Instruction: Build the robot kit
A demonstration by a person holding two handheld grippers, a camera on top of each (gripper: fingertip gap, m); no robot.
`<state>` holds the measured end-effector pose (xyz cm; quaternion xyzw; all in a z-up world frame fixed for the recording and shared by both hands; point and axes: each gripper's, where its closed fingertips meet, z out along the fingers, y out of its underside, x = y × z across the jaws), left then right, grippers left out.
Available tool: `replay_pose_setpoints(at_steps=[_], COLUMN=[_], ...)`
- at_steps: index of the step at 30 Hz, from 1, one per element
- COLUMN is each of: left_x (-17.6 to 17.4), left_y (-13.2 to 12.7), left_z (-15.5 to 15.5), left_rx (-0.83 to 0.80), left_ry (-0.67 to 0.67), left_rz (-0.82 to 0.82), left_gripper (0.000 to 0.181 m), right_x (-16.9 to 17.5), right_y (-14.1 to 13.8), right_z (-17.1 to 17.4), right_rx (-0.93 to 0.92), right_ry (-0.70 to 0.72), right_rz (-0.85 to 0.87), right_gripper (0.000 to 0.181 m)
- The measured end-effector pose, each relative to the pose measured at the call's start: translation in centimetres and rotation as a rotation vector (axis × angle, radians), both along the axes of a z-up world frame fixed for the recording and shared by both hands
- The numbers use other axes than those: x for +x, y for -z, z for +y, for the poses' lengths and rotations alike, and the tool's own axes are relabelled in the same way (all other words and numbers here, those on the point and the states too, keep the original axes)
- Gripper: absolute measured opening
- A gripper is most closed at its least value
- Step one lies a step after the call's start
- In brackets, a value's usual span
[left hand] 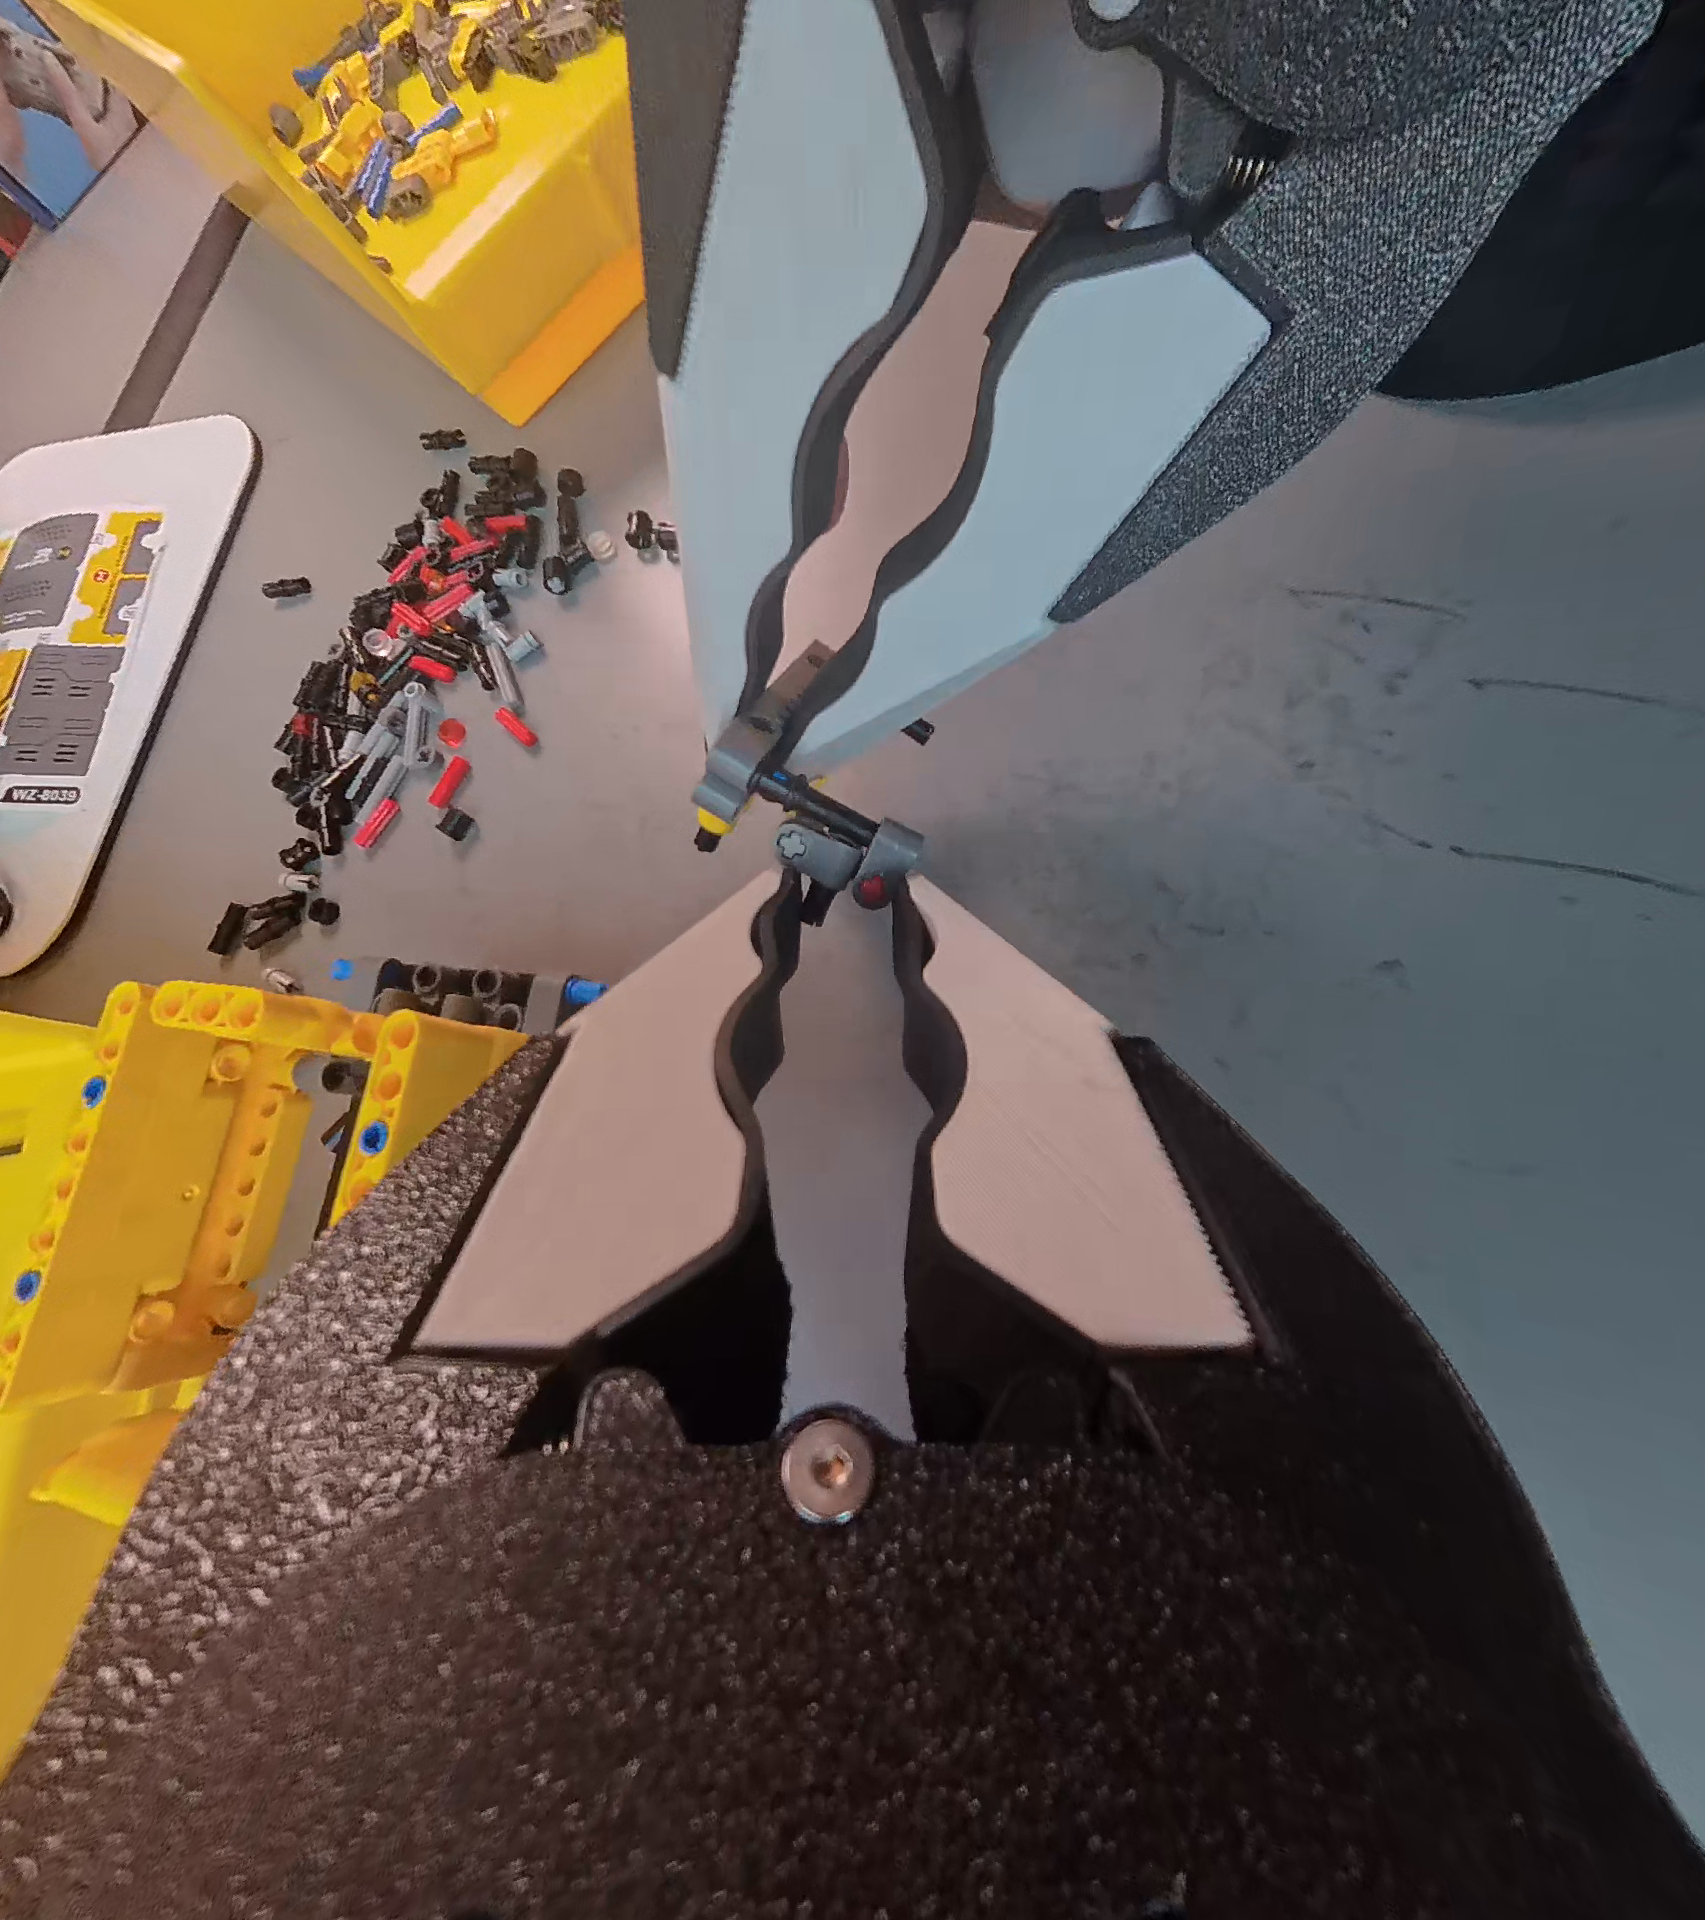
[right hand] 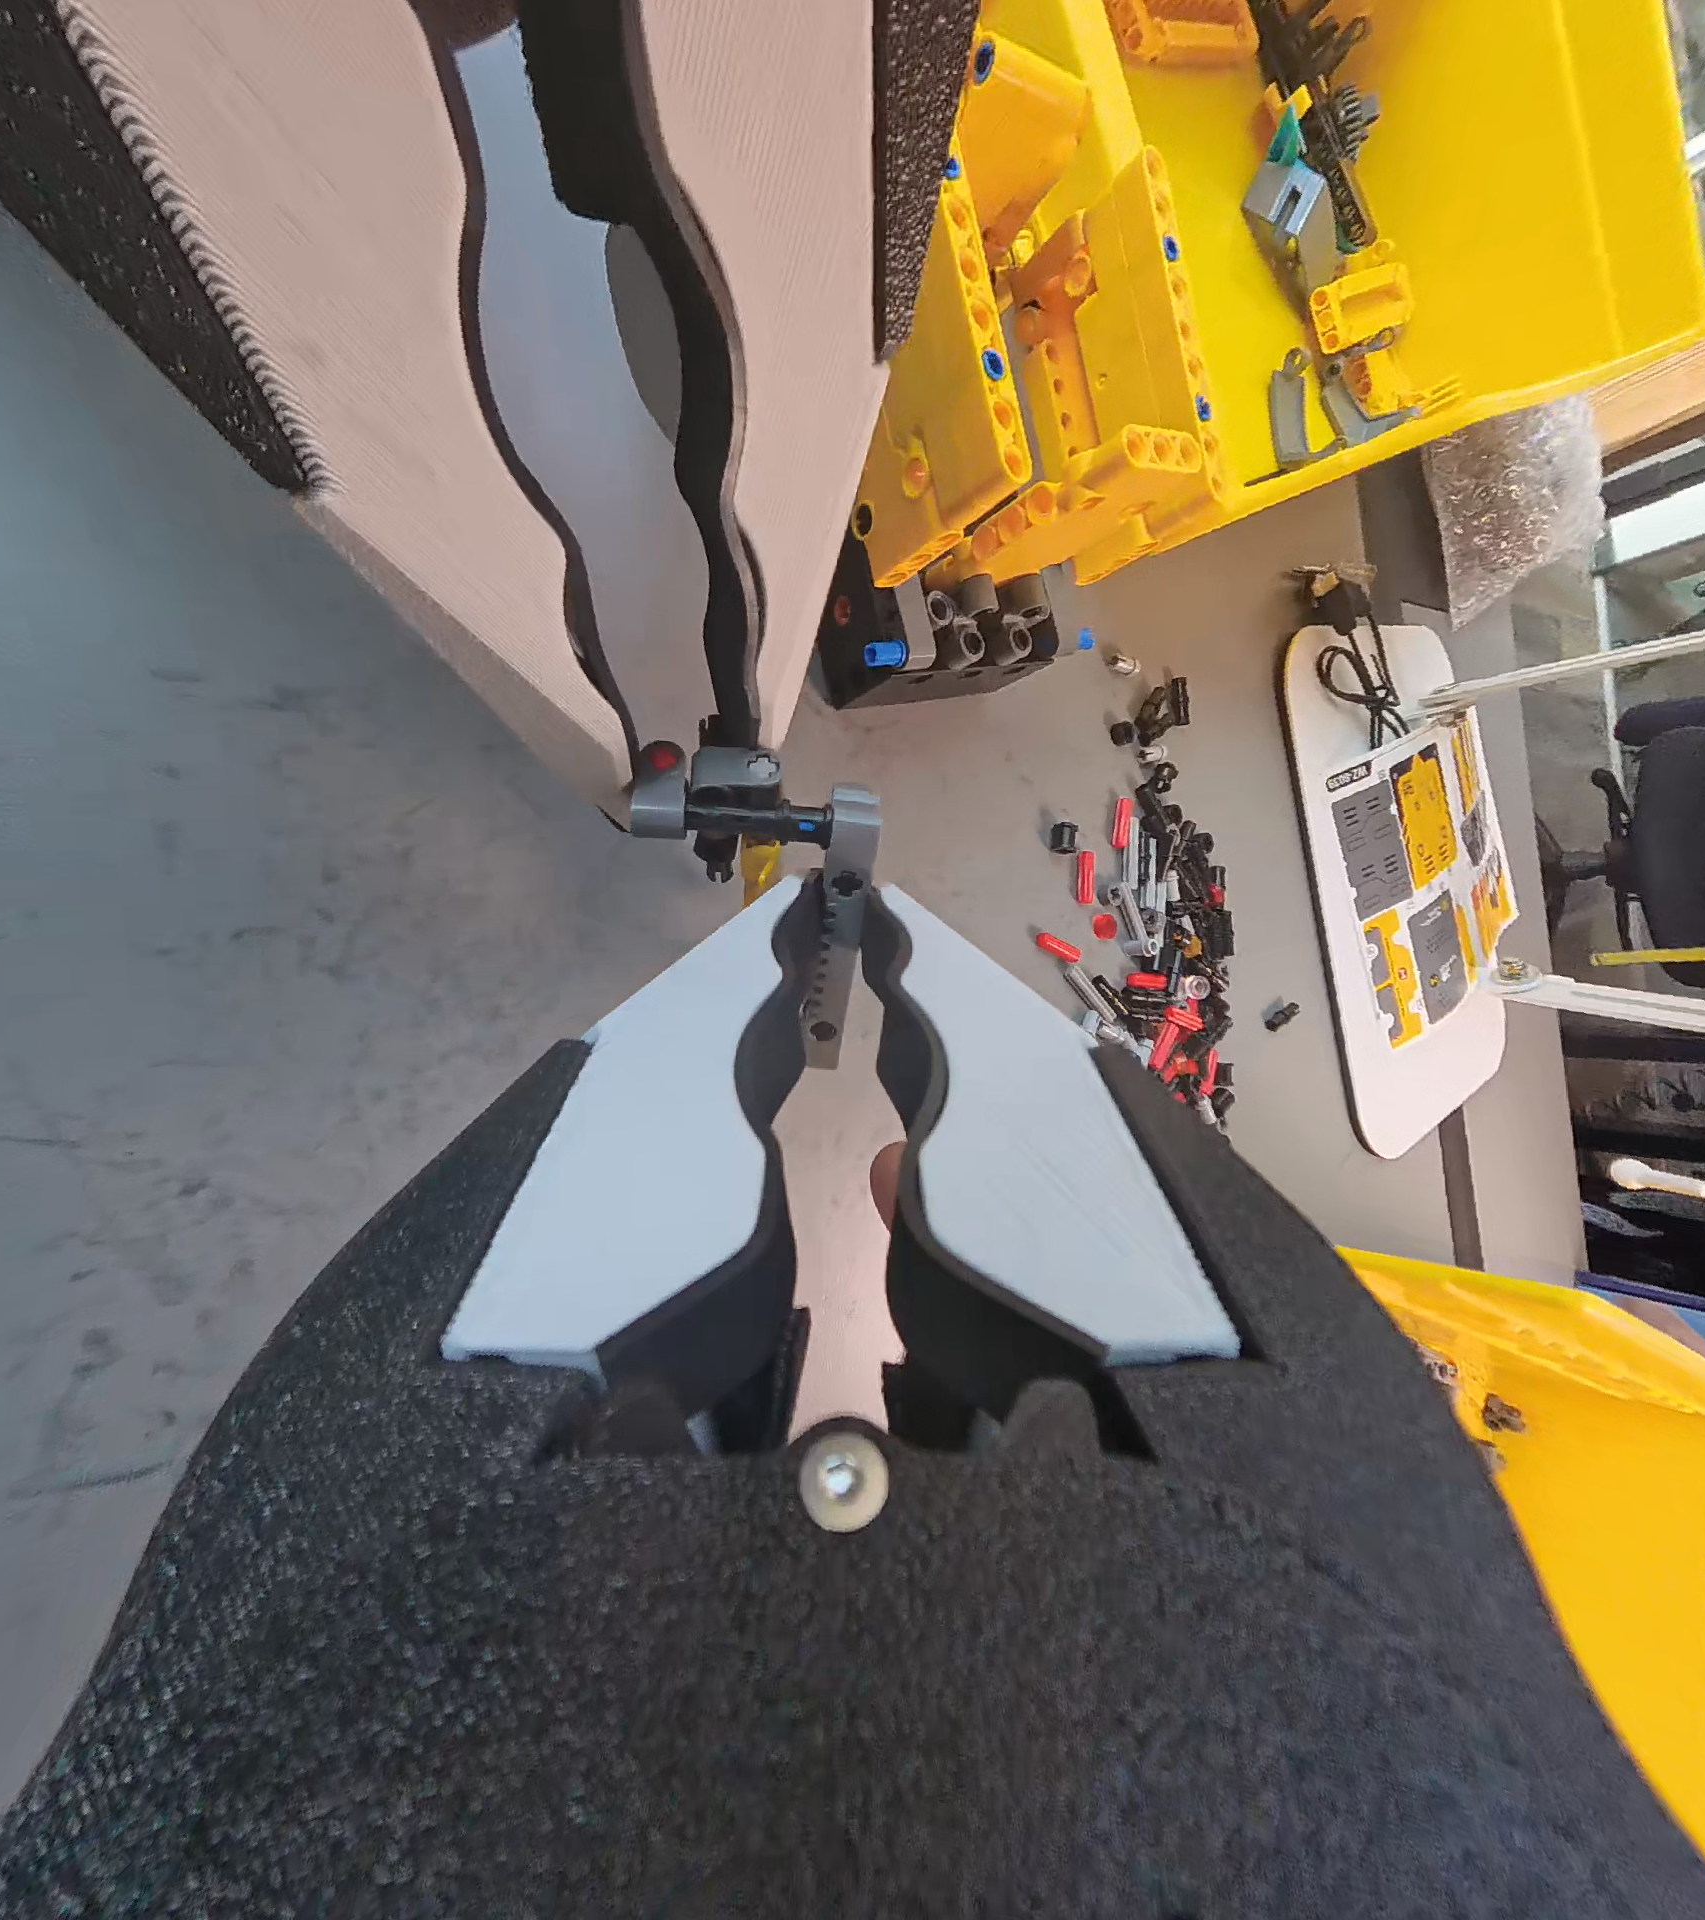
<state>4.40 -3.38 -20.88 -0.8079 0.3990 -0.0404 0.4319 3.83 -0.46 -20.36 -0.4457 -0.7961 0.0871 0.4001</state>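
My left gripper (left hand: 840, 896) has beige fingers and is shut on a small grey connector (left hand: 812, 850) with a red pin (left hand: 871, 889) beside it. My right gripper (right hand: 843, 896) has pale blue fingers and is shut on a grey toothed beam (right hand: 835, 966). A black axle (left hand: 817, 802) links the connector and the beam's grey end piece (left hand: 728, 781), and a small yellow part (left hand: 713, 826) hangs below. The two grippers meet tip to tip above the grey table (left hand: 1347, 831). The left gripper also shows in the right wrist view (right hand: 697, 743), and the right gripper in the left wrist view (left hand: 775, 732).
A pile of small black, red and grey pins (left hand: 412, 665) lies on the table, also in the right wrist view (right hand: 1175, 935). A yellow tray of parts (left hand: 536, 239) stands beyond it. A yellow beam model (left hand: 204, 1143) and a white board with a printed sheet (left hand: 193, 540) lie to the left. Less than 4 cm separates the two grippers' tips.
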Motion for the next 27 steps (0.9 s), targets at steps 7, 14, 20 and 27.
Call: replay_pose_setpoints(at_steps=[7, 14, 20, 27], left_x=[0.3, 0.6, 0.6, 0.7], left_y=[-0.1, 0.2, 0.3, 0.7], left_z=[0.5, 0.6, 0.3, 0.0], left_rx=[0.004, 0.014, 0.009, 0.031], left_ry=[-0.004, 0.018, 0.03, 0.056], left_rz=[-0.012, 0.037, 0.034, 0.088], left_gripper=[0.015, 0.015, 0.014, 0.014], right_x=[0.2, 0.3, 0.3, 0.7], right_y=[-0.3, -0.2, 0.0, 0.5], right_z=[0.5, 0.5, 0.1, -0.2], right_rx=[0.036, 0.072, 0.062, 0.088], right_ry=[0.008, -0.012, -0.047, -0.077], right_rz=[-0.006, -0.021, -0.028, -0.029], right_gripper=[0.004, 0.005, 0.005, 0.005])
